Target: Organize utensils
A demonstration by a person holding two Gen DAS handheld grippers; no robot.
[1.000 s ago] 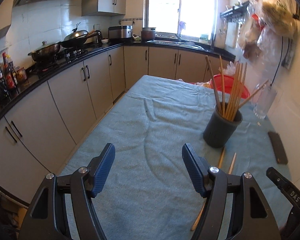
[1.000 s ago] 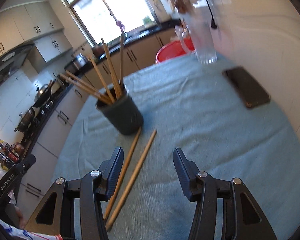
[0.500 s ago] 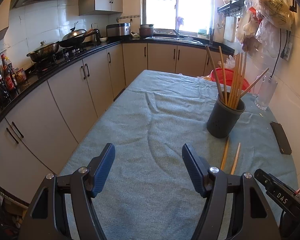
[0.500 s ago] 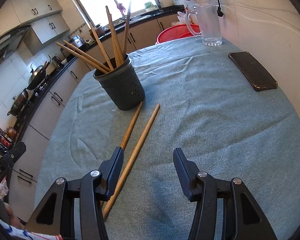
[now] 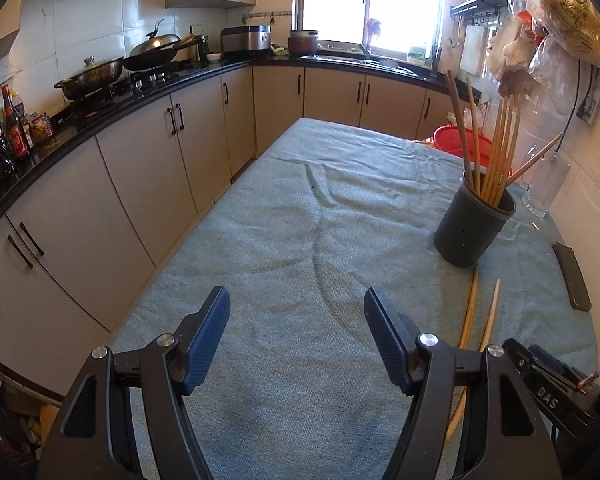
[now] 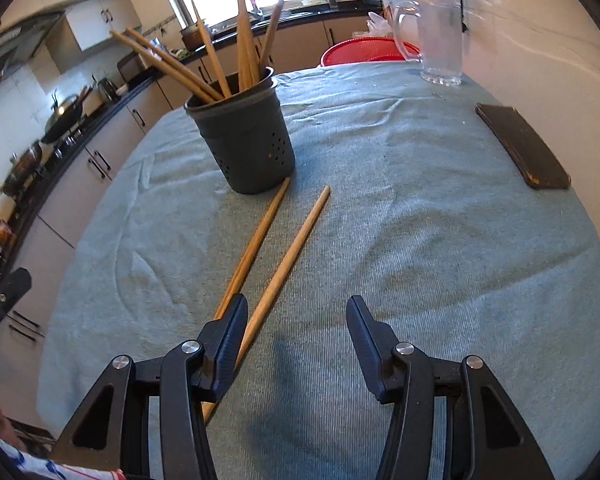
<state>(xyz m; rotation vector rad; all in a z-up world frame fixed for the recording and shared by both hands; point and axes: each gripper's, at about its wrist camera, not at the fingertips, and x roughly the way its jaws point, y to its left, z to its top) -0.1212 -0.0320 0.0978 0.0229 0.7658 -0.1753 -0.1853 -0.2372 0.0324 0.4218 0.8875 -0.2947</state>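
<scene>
Left wrist view: the left gripper [image 5: 296, 334] hung spread and empty over bare cloth [image 5: 284, 240] near the table's near edge.

Right wrist view: the right gripper [image 6: 296, 330] gaped, empty, beside two loose chopsticks [image 6: 288, 264] below the holder [image 6: 244, 136]; one phone [image 6: 522, 146] lay by the right edge.

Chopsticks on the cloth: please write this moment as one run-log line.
left gripper: open, empty | right gripper: open, near two loose chopsticks | holder: upright, holding chopsticks | phase: pre-grasp
</scene>
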